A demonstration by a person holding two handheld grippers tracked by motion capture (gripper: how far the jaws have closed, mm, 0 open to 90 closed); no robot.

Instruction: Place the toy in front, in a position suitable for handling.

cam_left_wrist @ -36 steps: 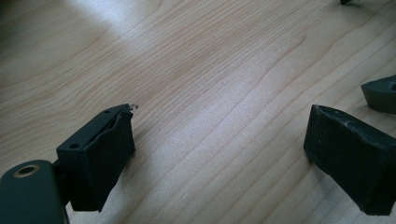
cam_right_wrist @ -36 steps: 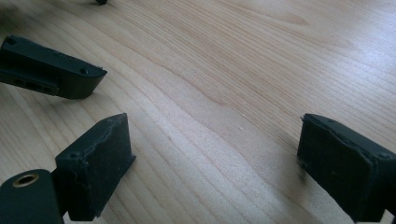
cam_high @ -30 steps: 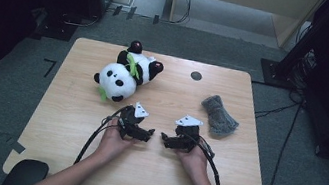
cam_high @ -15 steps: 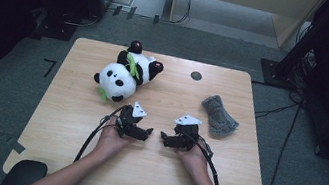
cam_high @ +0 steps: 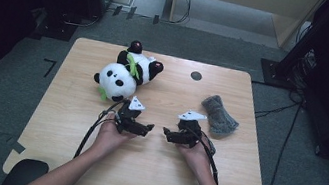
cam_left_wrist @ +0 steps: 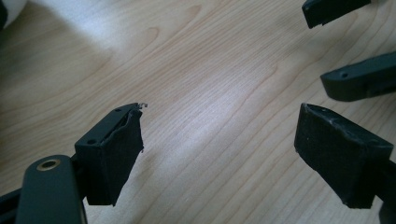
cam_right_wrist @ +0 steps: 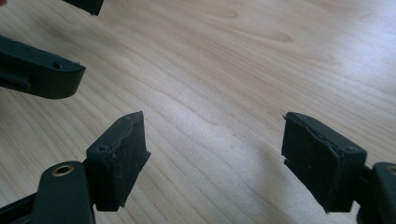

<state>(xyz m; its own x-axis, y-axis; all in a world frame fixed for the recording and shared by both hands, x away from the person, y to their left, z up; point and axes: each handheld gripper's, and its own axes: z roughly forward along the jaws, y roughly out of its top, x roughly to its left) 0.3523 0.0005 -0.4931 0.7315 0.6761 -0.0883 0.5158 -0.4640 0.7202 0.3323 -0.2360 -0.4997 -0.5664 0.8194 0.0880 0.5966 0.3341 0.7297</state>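
Plush panda (cam_high: 125, 73) far-left on the table (cam_high: 65, 126), cloth (cam_high: 219, 116) right, grippers between.

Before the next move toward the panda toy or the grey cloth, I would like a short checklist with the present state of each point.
1. Left tool holds nothing: ok. Its jaws have just been closing a little but stand apart, with bare wood between them.
2. Right tool holds nothing: ok. Its jaws have also just closed slightly, and nothing is between them.
3. The two tools do not touch: ok. Their tips face each other with a small gap.
4. Panda toy is free to take: ok. It lies on the table just beyond the left tool.
5. Grey cloth is free: ok. It lies beside the right tool, apart from it.
6. Cables clear of the toys: ok.
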